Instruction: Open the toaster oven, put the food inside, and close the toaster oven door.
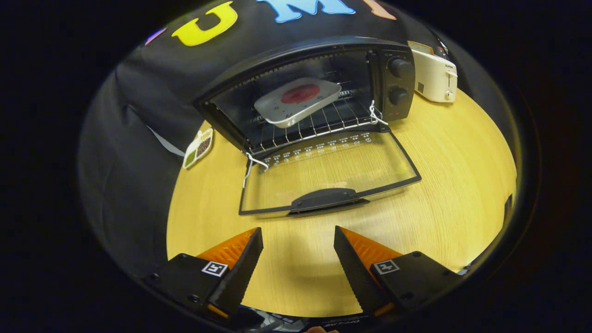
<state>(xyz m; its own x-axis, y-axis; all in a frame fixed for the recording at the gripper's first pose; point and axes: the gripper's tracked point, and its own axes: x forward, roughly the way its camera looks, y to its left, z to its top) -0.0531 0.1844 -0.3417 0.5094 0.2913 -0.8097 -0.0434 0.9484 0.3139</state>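
Food, a reddish round piece on a pale tray, already sits on the wire rack inside the toaster oven. I take the oven's door handle as the landmark for everything else. The glass door lies folded flat on the wooden table, stretching from the handle back to the oven mouth, and the tray rests beyond it, deep inside the cavity. The gripper hovers on the near side of the handle, apart from it, its two fingers spread wide with nothing between them but bare tabletop.

Judging from this, the loading is done and closing the door is what remains. The handle looks like a stiff moulded bar, raised a little off the glass, so it should take a firm pinch or a push from underneath without giving. The door itself seems light but hinged at the far edge, so it will likely swing in an arc up and away from the fingers; the glass pane is the fragile part and best left untouched. The best hold is probably at the middle of the handle, where a lift would not twist the door.

A white appliance stands far beyond the handle, beside the oven's knobs. A small packet lies past the handle's other end.
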